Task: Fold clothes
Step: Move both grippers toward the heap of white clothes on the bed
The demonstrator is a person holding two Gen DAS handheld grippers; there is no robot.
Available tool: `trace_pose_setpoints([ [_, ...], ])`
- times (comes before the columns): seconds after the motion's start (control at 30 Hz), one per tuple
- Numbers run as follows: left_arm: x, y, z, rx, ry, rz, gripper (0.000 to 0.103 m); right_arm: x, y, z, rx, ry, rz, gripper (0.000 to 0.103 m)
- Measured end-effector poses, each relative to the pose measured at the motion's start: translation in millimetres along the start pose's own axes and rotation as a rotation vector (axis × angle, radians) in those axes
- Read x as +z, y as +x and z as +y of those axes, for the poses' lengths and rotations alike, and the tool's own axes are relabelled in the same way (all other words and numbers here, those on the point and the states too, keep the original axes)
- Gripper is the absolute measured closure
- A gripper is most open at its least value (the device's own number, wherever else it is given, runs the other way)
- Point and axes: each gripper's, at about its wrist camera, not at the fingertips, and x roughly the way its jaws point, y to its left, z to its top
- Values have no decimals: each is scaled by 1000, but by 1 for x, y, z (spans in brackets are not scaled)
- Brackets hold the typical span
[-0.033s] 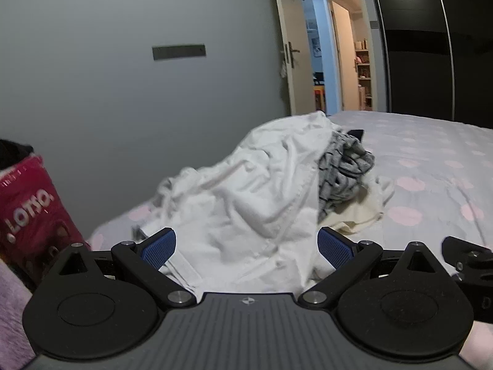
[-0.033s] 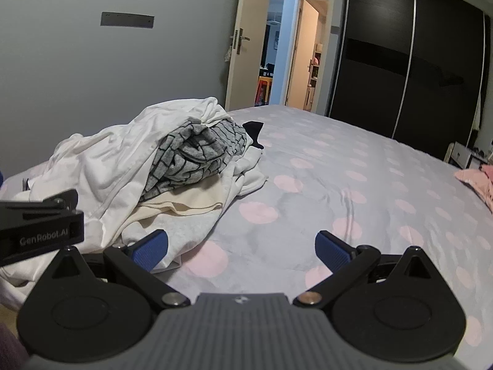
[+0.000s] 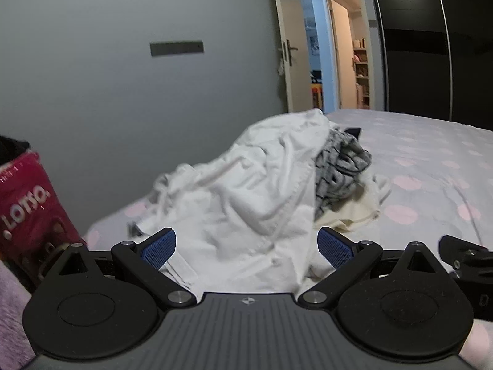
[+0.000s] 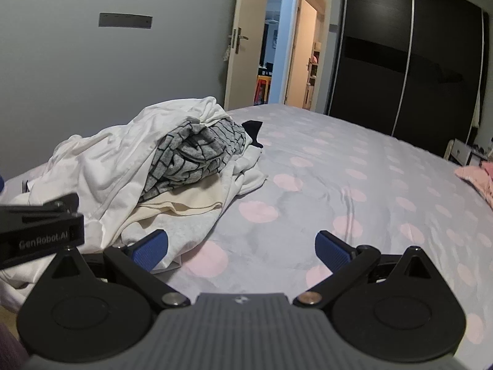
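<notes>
two black blue-padded grippers, left (image 3: 246, 243) and right (image 4: 242, 246), jaws spread wide, empty, near crumpled white-and-grey clothes pile (image 4: 148, 166), pink-dotted grey bedsheet (image 4: 354, 185)

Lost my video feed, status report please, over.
Left gripper open, right gripper open, both empty. Clothes pile unfolded on bed. Nothing in the way.

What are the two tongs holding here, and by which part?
Nothing. The left tongs and the right tongs are both open and empty, short of the clothes pile on the bed.
</notes>
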Motion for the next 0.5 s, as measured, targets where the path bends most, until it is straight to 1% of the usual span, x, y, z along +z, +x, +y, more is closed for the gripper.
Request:
trace_pose_setpoints([
  [0.2, -10, -3, -17, -2, 22, 16, 3, 1, 3, -4, 0, 58, 17, 1],
  [0.23, -8, 2, -11, -17, -11, 38, 3, 1, 3, -4, 0, 67, 20, 1],
  [0.27, -8, 4, -9, -18, -30, 43, 3, 1, 4, -5, 1, 77, 23, 1],
  [0.3, -4, 5, -10, -20, -34, 51, 3, 1, 4, -5, 1, 87, 25, 1],
  [0.37, -2, 17, 1, -60, -79, 84, 3, 2, 5, -7, 1, 105, 30, 1],
  [0.5, -2, 16, 2, -89, -114, 117, 3, 1, 0, -8, -1, 106, -8, 1],
])
